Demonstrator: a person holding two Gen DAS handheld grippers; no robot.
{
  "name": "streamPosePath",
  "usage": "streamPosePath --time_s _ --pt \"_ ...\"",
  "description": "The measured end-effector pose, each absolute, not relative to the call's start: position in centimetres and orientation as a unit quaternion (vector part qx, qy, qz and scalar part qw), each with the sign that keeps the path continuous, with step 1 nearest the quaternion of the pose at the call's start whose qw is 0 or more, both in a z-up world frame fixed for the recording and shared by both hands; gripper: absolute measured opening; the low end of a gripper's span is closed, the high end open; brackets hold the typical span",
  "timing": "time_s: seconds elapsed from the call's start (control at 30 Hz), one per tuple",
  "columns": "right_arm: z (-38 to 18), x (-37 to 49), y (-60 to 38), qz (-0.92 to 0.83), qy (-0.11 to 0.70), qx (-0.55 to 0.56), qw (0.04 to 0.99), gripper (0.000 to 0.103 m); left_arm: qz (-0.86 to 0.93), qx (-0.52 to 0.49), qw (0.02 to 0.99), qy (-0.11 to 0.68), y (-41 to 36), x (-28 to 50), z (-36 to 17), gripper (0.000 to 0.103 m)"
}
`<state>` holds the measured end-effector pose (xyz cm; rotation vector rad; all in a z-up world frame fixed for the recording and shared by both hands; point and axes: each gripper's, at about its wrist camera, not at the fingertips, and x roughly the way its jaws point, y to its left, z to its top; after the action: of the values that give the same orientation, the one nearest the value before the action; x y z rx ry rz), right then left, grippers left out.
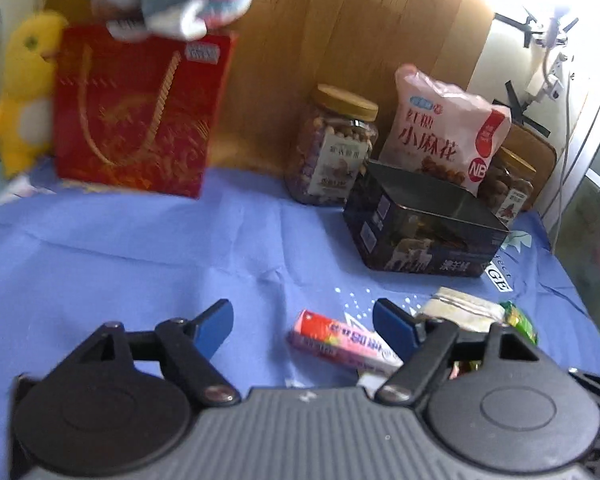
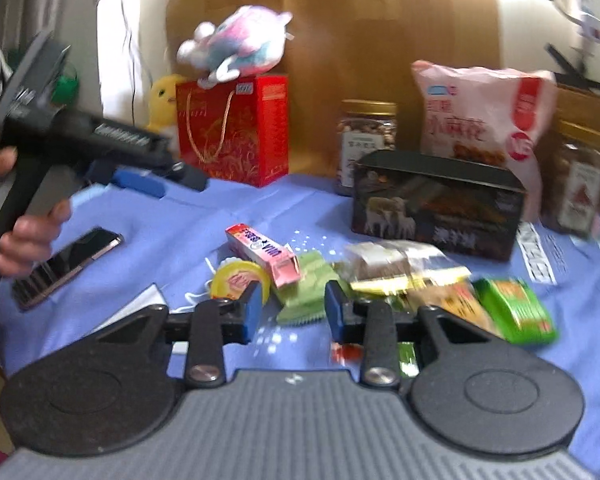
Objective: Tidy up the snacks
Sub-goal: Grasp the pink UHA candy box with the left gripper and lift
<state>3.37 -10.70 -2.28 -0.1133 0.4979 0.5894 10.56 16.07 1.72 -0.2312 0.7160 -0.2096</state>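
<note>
Small snacks lie loose on the blue cloth (image 1: 140, 248): a pink box (image 2: 262, 254), a yellow jelly cup (image 2: 240, 278), a light green packet (image 2: 304, 292), a clear packet (image 2: 400, 264) and a bright green packet (image 2: 516, 312). My right gripper (image 2: 293, 312) hovers just in front of this pile, open, with the light green packet seen beyond its gap and nothing pressed. My left gripper (image 1: 304, 326) stands open above the cloth. The pink box (image 1: 340, 340) lies past its right finger (image 1: 392, 326), untouched. A dark open tin box (image 1: 424, 232) sits behind the pile.
At the back stand a pink snack bag (image 2: 484, 116), two lidded jars (image 2: 366, 136) (image 2: 576, 176) and a red gift bag (image 2: 236, 132) with a plush toy (image 2: 236, 46) on it. A phone (image 2: 64, 264) lies at the left. A hand (image 2: 28, 236) grips the left gripper's handle.
</note>
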Motion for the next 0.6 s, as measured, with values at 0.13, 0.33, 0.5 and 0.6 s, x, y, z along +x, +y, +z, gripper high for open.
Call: streamPosePath --time_s 0.13,0.33,0.5,0.6 --pt "-2.9 6.4 -9.3 0.303 0.268 -0.07 0.912 0.036 -0.124 -0.091 0.913 0.378 15.5 13.2 -0.1 0.079" --pt "-3.5 8.5 -7.9 0.336 0.285 -0.079 0.894 0.027 -0.162 -0.106 0.887 0.419 14.6 15.5 -2.2 0.062" --pt "-2.7 9.3 -8.5 0.354 0.295 -0.056 0.886 0.025 -0.147 -0.102 0.891 0.418 14.2 15.5 -0.9 0.052" --pt "-0.9 9.0 -9.4 0.361 0.273 -0.045 0.891 0.025 -0.149 -0.105 0.896 0.405 13.4 15.1 0.8 0.052"
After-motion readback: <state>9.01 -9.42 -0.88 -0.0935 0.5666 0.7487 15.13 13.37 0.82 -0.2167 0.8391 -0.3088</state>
